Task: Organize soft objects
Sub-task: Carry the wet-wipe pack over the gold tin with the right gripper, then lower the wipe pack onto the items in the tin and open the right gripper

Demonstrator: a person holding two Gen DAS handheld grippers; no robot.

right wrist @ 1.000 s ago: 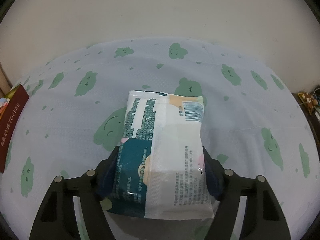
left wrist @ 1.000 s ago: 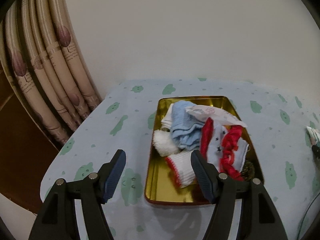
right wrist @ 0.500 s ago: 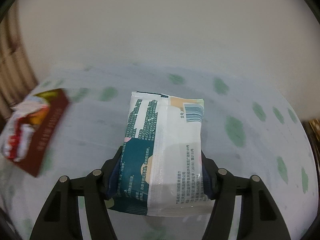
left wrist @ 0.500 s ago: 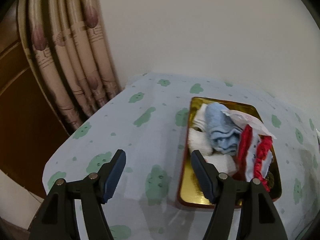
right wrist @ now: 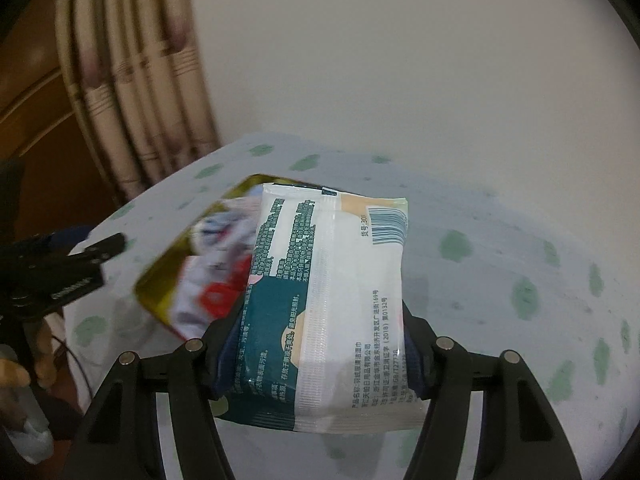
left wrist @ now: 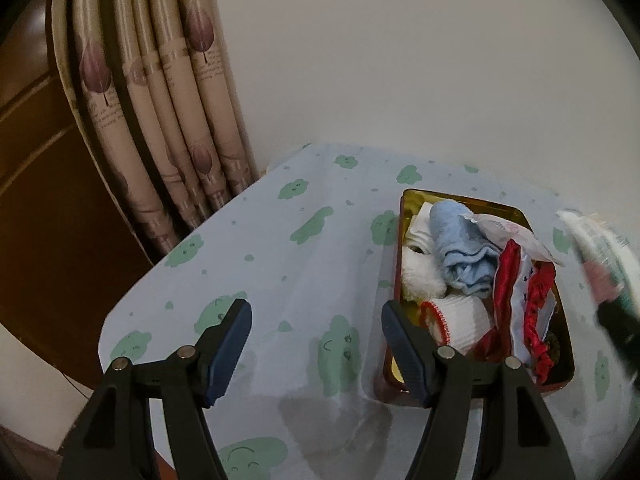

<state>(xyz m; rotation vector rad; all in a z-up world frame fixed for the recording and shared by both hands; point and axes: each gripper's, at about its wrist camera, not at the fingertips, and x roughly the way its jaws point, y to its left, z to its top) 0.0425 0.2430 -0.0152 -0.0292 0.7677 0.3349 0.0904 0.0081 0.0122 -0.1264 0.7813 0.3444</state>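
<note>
Wipes (right wrist: 328, 312) sit clamped in your right gripper (right wrist: 316, 364), held above the cloth-covered table (right wrist: 500, 240) with the far end of the pack over the near edge of the gold tin (right wrist: 160, 276). The pack looks light and squashy, a soft film pouch that will give under the pads and could slide on its glossy skin, so your hold across the lower half, one finger on each long side, is a sound one; keep the squeeze moderate so the seal running down the middle does not buckle. Its long axis runs straight away from you along the fingers, barcode end pointing forward, printed back facing up. Your left gripper (left wrist: 316, 344) has its jaws spread wide and carries nothing; it hangs over the table just beside the tin's left wall, its right finger close to that wall. Inside the tin lie a blue towel (left wrist: 464, 248), a white sock with red trim (left wrist: 460, 320) and some red-and-white cloth (left wrist: 524, 300), heaped high. Free room looks scarce, so the pack would probably have to rest on top of the pile, and it may tip off if set down off-centre.
</note>
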